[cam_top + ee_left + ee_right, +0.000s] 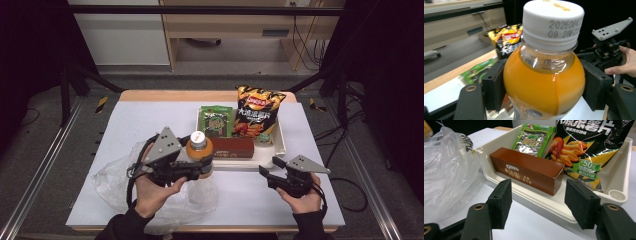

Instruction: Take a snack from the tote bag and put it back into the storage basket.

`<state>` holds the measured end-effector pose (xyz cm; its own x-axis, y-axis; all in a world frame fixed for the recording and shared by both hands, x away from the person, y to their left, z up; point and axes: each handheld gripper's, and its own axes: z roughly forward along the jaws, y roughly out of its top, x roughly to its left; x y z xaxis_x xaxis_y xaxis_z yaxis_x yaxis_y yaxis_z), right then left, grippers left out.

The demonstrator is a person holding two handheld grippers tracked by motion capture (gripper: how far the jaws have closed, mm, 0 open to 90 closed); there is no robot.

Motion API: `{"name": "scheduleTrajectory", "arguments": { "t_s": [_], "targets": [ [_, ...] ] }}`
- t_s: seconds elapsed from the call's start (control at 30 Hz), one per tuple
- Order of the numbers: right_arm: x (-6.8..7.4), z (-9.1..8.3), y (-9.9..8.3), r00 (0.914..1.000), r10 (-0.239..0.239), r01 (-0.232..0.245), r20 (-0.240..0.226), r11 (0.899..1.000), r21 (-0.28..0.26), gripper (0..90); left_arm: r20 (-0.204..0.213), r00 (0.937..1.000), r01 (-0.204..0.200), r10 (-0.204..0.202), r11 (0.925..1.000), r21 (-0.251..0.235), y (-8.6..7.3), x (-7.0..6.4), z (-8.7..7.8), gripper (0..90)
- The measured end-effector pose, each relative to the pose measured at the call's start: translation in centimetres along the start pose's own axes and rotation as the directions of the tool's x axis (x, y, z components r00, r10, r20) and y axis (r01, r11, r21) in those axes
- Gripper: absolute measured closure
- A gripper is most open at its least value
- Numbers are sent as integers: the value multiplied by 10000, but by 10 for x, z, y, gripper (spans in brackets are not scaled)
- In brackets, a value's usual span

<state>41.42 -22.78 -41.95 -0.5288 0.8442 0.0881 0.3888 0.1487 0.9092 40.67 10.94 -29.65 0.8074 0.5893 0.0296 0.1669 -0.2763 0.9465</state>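
My left gripper (202, 162) is shut on a bottle of orange drink (199, 148) with a white cap (552, 18), held upright just off the tray's front left corner; its pads (495, 83) press both sides of the bottle (544, 82). A white tray (280, 142) holds a brown box (232, 147), a green snack packet (216, 121) and a black-and-orange chip bag (256, 114). My right gripper (270, 167) stands open in front of the tray's right corner, its jaws apart and empty, facing the brown box (527, 170).
A crumpled clear plastic bag (117, 182) lies on the white table cover (150, 115) under and left of my left hand. The tray rim (616, 195) lies close before the right gripper. The bag (446, 170) reaches up to the tray's left side.
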Motion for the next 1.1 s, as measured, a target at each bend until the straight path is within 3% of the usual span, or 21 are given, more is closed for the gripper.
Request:
{"name": "scheduleTrajectory", "arguments": {
  "t_s": [0.33,0.6,0.83,1.1],
  "targets": [
    [-6,-8,-4,10000,-13,13,-16,10000,-50,395,797,9965,-244,240,9997,48,-4,-19,33,298],
    [-13,-16,-7,9998,73,-71,177,9999,-110,398,1122,9936,-199,127,9978,634,-28,-27,67,297],
    [-17,-17,-8,9994,65,-62,330,9999,-93,397,1109,9938,-94,-33,9935,1136,-56,-24,93,297],
    [-15,-11,-11,9996,26,-29,286,10000,76,397,1005,9949,-117,-46,9870,1606,-77,-21,114,297]
  ]
}}
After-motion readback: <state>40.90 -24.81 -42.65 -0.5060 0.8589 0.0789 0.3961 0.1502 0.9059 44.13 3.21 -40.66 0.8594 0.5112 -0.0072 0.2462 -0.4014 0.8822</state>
